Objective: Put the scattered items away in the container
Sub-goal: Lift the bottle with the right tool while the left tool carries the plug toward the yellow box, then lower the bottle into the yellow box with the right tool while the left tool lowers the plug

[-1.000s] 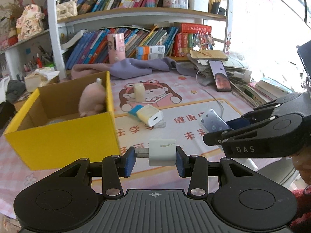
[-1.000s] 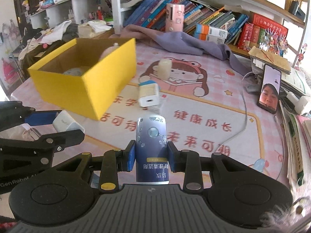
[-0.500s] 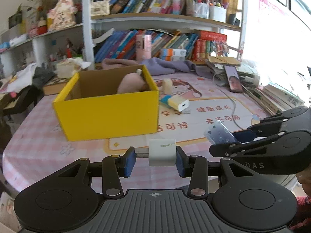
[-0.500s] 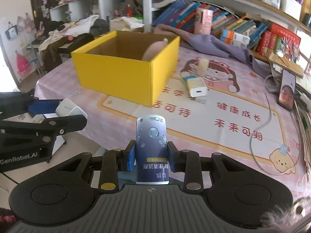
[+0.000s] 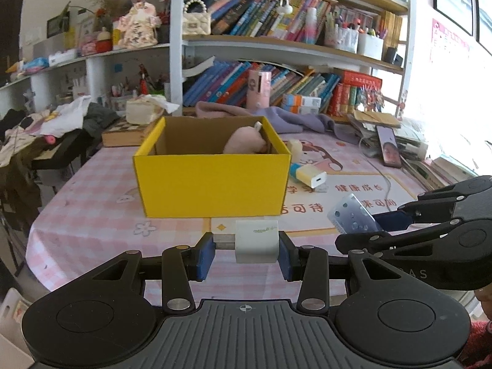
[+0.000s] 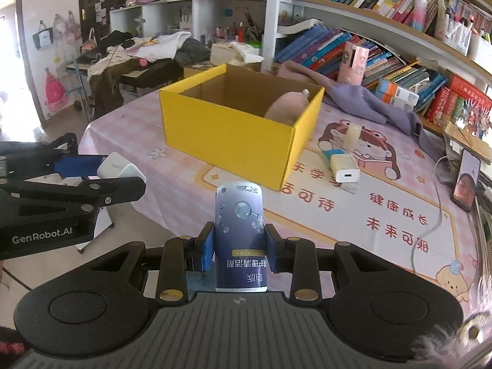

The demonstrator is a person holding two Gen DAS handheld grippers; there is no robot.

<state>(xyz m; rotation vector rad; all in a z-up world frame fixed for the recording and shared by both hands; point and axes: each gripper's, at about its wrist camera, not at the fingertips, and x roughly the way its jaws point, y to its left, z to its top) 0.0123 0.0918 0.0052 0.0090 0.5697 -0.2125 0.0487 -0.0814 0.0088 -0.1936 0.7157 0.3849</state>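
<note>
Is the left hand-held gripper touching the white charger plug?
Touching. The left wrist view shows the left hand-held gripper with both blue pads pressed against the white charger plug.

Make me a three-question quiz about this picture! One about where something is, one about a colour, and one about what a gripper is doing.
1. Where is the pink plush toy?
A in the box
B on the shelf
C on the phone

2. What colour is the box outside?
A green
B yellow
C red

3. What is the right gripper doing?
A hanging open
B clamping a dark blue bottle
C holding a book

Answers: 1 A, it pokes above the box rim. 2 B, the walls are yellow. 3 B, the dark blue bottle sits between its fingers.
</note>
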